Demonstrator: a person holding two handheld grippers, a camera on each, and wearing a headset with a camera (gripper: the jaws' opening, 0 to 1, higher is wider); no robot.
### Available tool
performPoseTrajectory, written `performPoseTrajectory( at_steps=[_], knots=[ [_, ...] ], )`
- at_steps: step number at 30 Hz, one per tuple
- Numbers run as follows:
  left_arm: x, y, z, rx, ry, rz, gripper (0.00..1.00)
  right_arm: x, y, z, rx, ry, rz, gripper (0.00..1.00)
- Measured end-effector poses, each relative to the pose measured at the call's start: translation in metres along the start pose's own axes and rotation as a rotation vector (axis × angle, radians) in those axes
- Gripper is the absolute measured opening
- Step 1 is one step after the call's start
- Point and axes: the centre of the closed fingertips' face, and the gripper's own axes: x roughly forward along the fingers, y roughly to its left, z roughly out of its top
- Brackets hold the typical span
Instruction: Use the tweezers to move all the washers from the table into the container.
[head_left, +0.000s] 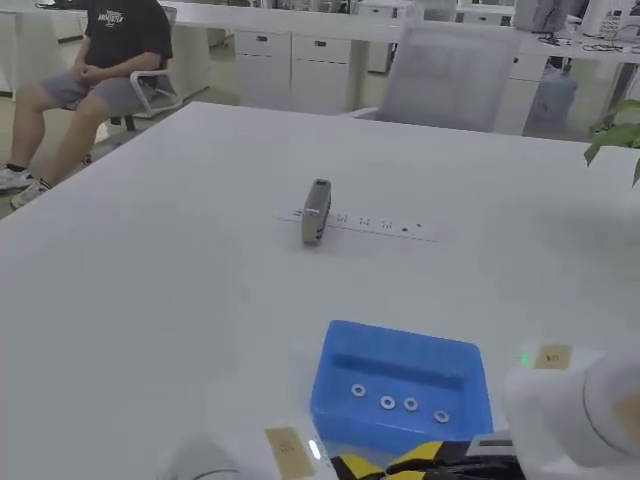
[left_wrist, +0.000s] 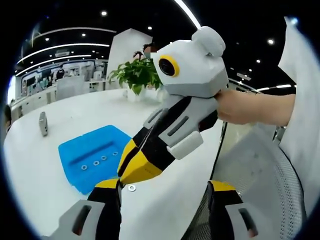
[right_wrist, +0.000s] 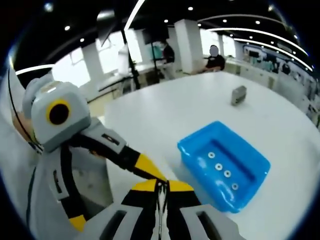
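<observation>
Right gripper (right_wrist: 160, 186): jaws pressed together. A thin dark strip (right_wrist: 160, 207) runs up the seam between them. It could be the tweezers, cannot tell. In the left gripper view a hand (left_wrist: 240, 106) holds this gripper nose-down over the white bench (head_left: 180, 280).

Left gripper (left_wrist: 165, 187): jaws wide apart, nothing between them, sitting low at the bench's near edge.

Task thing: one loose flat steel washer (left_wrist: 131, 188) on the bench top near the near edge, apart from the near side of the shallow blue plastic tray (left_wrist: 75, 150). Four ring washers (head_left: 388, 402) already lie in a row on the tray floor.

Key relation: the loose washer lies just beside the right gripper's closed tip, on the side away from the tray. From the left gripper it lies just ahead, beside the jaw on the tray side. The right gripper is nearer, and it is the one that may carry the tool, so the pick looks like its job. A washer is round and flat, so no long axis matters; the tip has to come in low from the side. After the pick, the tray is a short carry further in from the near edge.

Small grey block (head_left: 316, 211) stands mid-bench, well apart from all this.
</observation>
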Motion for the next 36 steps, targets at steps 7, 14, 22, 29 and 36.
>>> performPoseTrajectory(
  at_steps=[7, 14, 22, 29, 36],
  knots=[
    [-0.001, 0.002, -0.005, -0.026, 0.019, -0.013, 0.72, 0.005, 0.004, 0.005, -0.035, -0.044, -0.004, 0.02],
    [0.0, -0.006, -0.001, -0.082, -0.008, -0.057, 0.72, 0.004, 0.008, 0.015, 0.026, -0.161, 0.022, 0.02],
    [-0.008, 0.002, -0.006, -0.115, 0.011, -0.038, 0.63, 0.002, 0.004, 0.011, -0.175, -0.179, -0.035, 0.02],
    [-0.039, 0.021, 0.007, -0.134, -0.035, -0.016, 0.49, 0.003, 0.013, -0.029, -0.317, -0.082, 0.031, 0.02],
    [-0.043, 0.002, 0.021, 0.064, -0.004, -0.173, 0.2, 0.002, 0.04, -0.037, -0.368, -0.115, 0.173, 0.03]
  ],
)
